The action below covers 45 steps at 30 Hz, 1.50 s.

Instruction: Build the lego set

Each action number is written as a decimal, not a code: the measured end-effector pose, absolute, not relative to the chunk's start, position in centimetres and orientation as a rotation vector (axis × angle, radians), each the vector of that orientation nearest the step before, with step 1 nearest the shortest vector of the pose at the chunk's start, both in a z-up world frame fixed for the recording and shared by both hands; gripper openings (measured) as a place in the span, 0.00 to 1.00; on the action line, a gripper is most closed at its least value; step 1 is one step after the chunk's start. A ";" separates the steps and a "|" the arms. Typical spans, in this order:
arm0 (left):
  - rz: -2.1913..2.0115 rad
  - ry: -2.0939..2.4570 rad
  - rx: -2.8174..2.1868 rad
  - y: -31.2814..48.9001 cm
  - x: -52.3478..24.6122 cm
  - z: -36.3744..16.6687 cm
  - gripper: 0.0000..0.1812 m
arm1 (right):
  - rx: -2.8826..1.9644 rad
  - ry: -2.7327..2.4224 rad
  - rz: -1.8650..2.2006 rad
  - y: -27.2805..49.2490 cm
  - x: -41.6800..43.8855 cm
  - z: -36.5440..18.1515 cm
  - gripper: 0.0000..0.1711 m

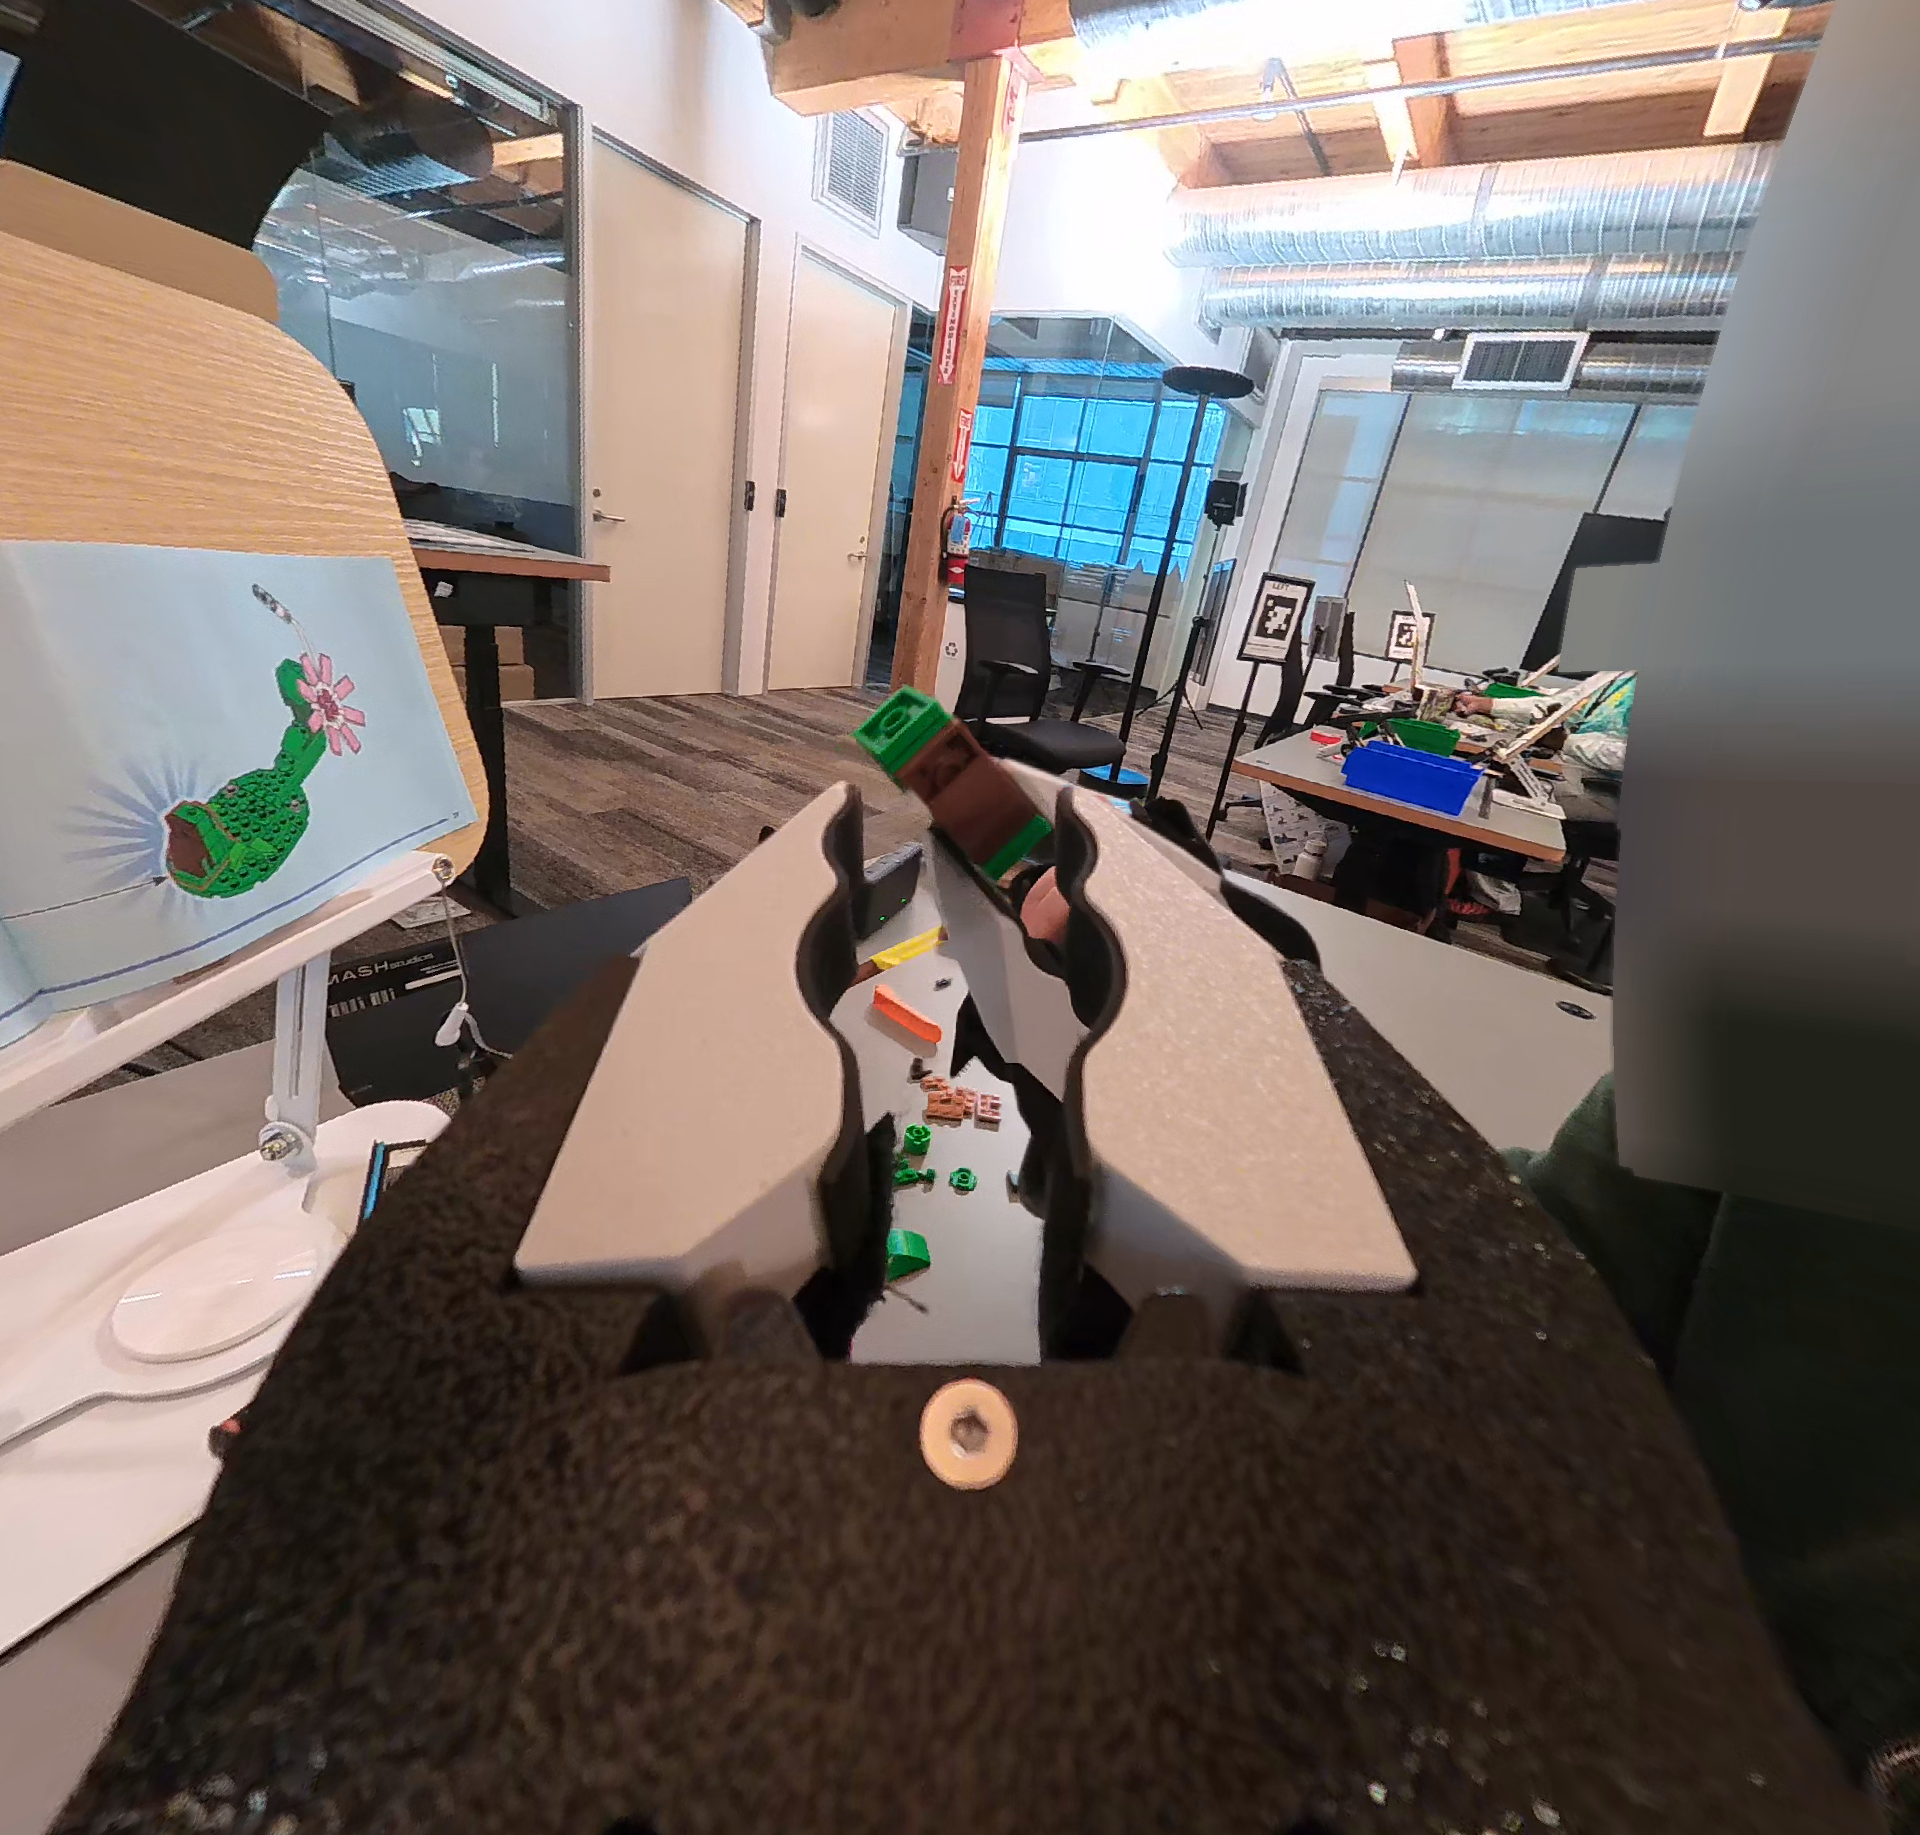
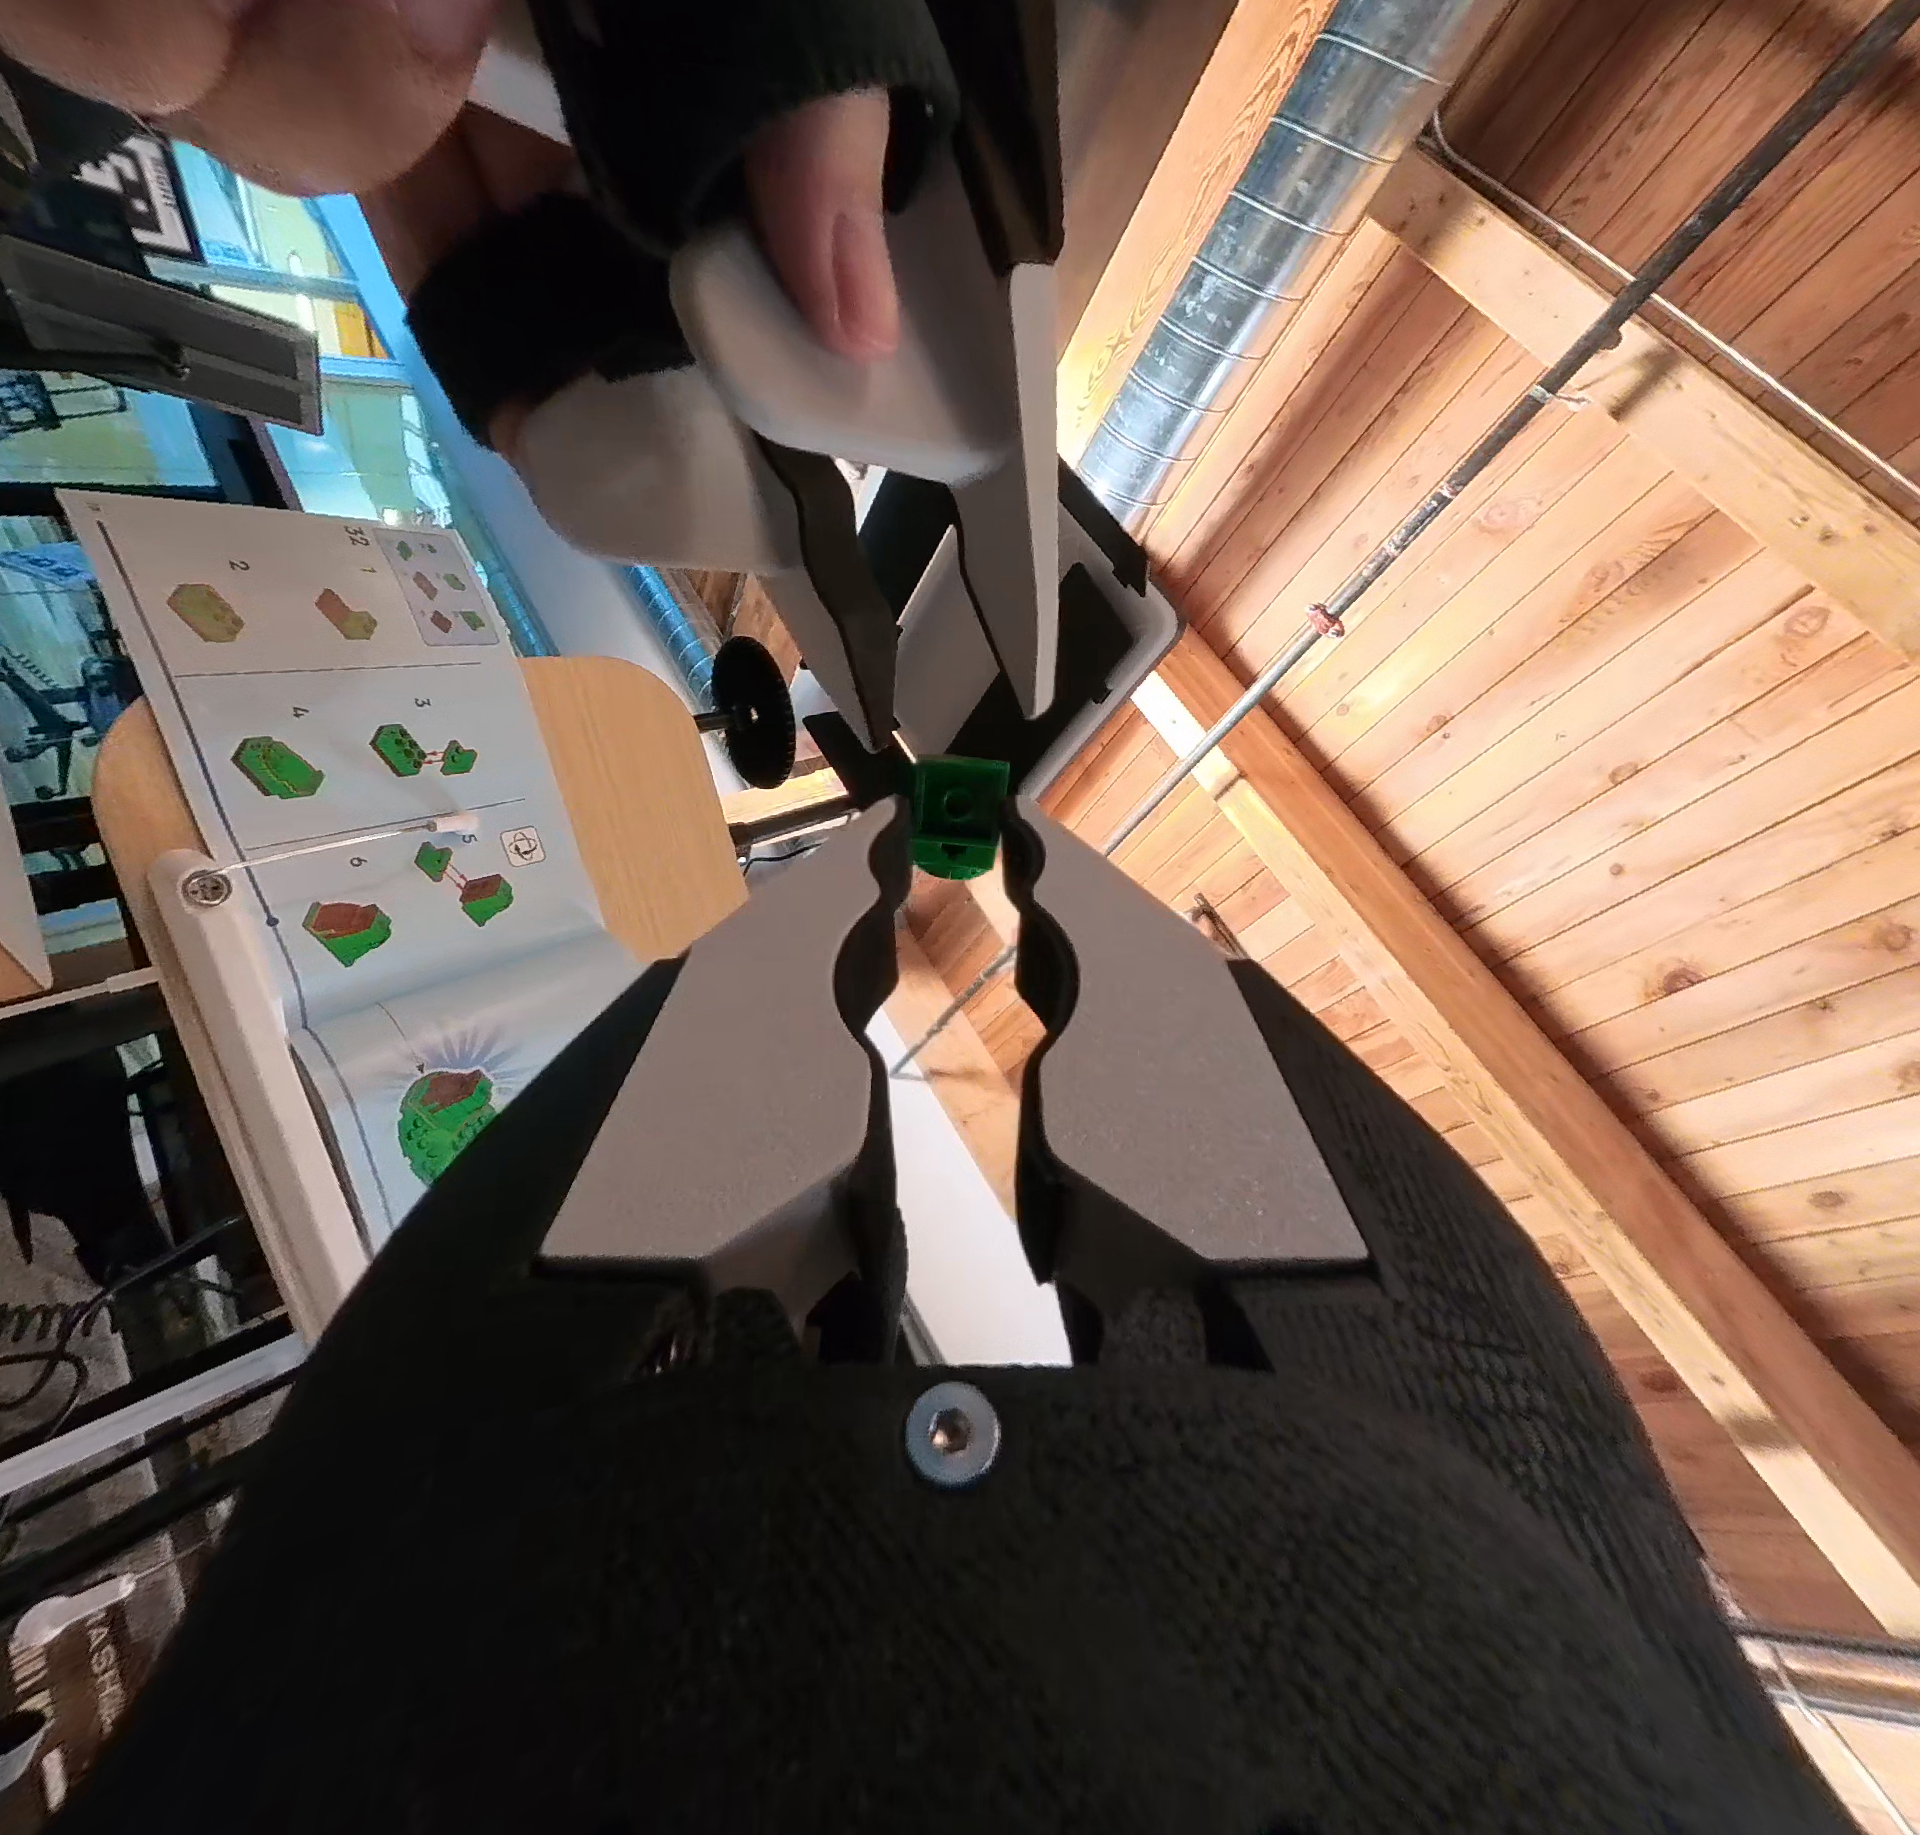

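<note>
A small Lego assembly [image 1: 940, 772], a brown column with green bricks at both ends, is held up in the air. My right gripper [image 2: 951, 829] is shut on its green end [image 2: 958, 809]; one of its white fingers [image 1: 987, 985] rises between my left fingers in the left wrist view. My left gripper [image 1: 961, 803] is open around the assembly, which leans against its right finger; the left finger stands apart from it. In the right wrist view the left gripper [image 2: 956, 725] points down at the brick, held by a gloved hand [image 2: 821, 247].
Loose pieces lie on the grey table [image 1: 966, 1297] below: an orange piece [image 1: 906, 1014], brown plates [image 1: 961, 1099], small green pieces [image 1: 925, 1162], a yellow piece [image 1: 906, 947]. The open instruction booklet [image 1: 208, 746] rests on a white stand [image 1: 301, 1089] at left, also showing in the right wrist view [image 2: 343, 746]. My left and right fingertips are right by each other.
</note>
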<state>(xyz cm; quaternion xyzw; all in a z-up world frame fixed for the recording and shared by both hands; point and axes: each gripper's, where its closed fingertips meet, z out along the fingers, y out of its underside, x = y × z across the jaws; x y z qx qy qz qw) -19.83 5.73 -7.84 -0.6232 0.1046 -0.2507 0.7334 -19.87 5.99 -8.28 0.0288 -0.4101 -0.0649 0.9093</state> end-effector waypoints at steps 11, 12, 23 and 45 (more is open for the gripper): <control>-0.568 0.250 -1.328 4.8 -19.5 -6.9 0.18 | 0.098 -0.680 -0.055 3.8 -16.0 -4.9 0.08; -0.569 0.248 -1.324 4.8 -19.6 -6.9 0.18 | 0.106 -0.663 -0.049 3.5 -15.5 -4.6 0.08; -0.582 0.258 -1.311 4.4 -19.4 -6.6 0.19 | 0.126 -0.553 0.029 2.0 -12.2 -2.4 0.09; -0.594 0.262 -1.296 4.1 -19.3 -6.3 0.19 | 0.052 -0.483 1.019 4.2 -7.0 0.3 0.08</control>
